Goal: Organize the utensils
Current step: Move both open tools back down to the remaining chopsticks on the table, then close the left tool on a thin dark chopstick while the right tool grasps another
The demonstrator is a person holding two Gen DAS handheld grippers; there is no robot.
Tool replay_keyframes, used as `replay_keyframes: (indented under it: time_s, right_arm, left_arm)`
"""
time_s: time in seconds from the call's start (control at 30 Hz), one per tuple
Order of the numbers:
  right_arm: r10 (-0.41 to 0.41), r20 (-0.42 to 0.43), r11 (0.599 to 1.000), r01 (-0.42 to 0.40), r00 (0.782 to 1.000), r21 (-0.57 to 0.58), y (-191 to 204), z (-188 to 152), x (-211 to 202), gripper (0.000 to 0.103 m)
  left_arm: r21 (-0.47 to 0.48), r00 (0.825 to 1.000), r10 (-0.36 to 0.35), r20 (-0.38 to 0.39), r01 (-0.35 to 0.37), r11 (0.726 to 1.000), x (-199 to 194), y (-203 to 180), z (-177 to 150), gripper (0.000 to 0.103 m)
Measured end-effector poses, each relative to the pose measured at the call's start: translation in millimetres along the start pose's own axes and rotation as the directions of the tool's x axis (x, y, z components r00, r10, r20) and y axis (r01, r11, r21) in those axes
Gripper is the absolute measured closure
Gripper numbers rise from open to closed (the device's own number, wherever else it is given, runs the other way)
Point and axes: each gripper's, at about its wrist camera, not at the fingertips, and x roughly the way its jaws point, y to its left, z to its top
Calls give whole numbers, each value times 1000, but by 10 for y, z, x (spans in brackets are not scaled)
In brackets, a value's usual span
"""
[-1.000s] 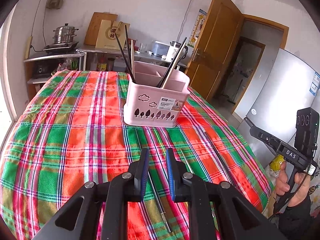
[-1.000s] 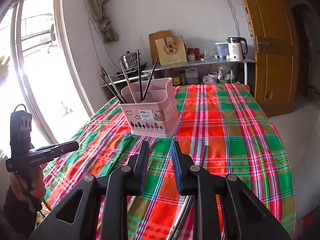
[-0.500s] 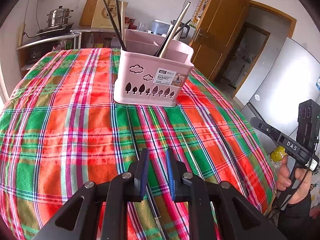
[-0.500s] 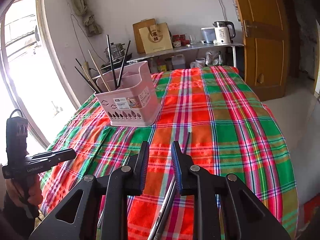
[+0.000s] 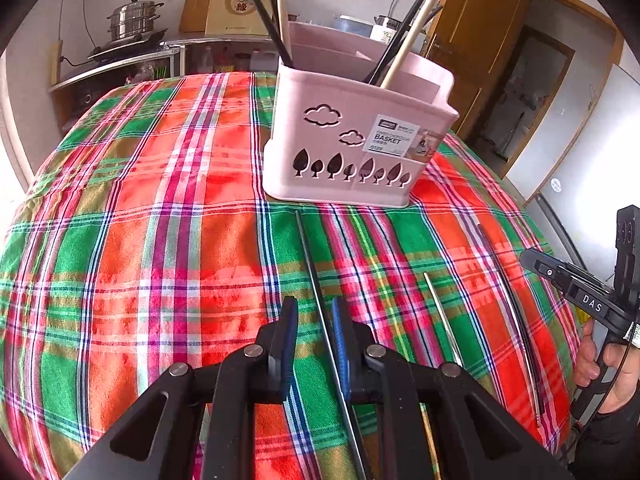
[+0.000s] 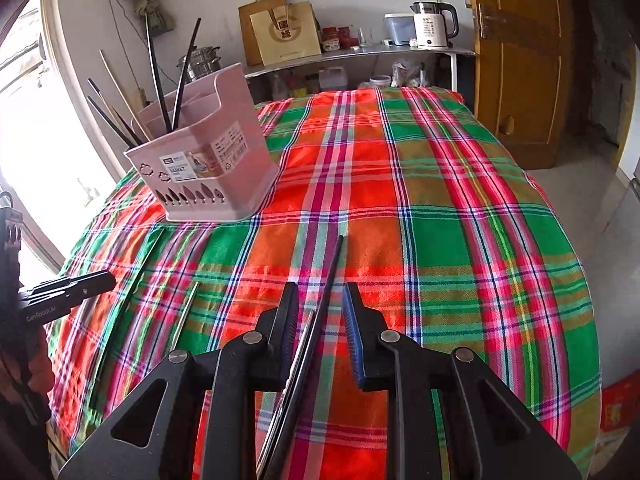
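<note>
Woven plaid tablecloth in red, green and orange, slightly rumpled over a rounded table; glossy pink plastic basket standing upright toward the far side, boxy with rounded corners, cloud and tree cut-outs along its front wall and a paper label; inside it, thin black and pale wooden chopsticks leaning outward in its compartments.

Low over the cloth, left gripper, black frame with blue ribbed pads, spread apart; between them a slim dark chopstick lying flat, long axis running from under the gripper straight away toward the basket's base, far tip just short of it; contact with either pad impossible to tell. Just to its right, a shorter pale stick flat on the cloth, angled slightly rightward.

Right gripper likewise spread apart, over a black chopstick lying beside a shiny metal one, both pointing away and slightly right, well apart from the basket.
</note>
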Motion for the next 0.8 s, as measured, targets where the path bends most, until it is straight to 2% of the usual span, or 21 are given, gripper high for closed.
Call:
replay_keyframes:
  time_s: [0.47, 0.6, 0.8]
  right_arm:
    - [-67, -97, 997, 63, 993, -38, 11, 173, 467, 80]
    - [-86, -100, 995, 81, 991, -50, 26, 176, 497, 80]
    - [-130, -127, 989, 119, 983, -86, 102, 177, 506, 80]
  left_arm:
    - [-1, 996, 36, -77, -36, 999, 427, 42, 295, 86]
    - [19, 995, 69, -65, -68, 998, 471, -12, 323, 86]
    - [106, 987, 156, -40, -151, 983, 481, -197, 260, 86]
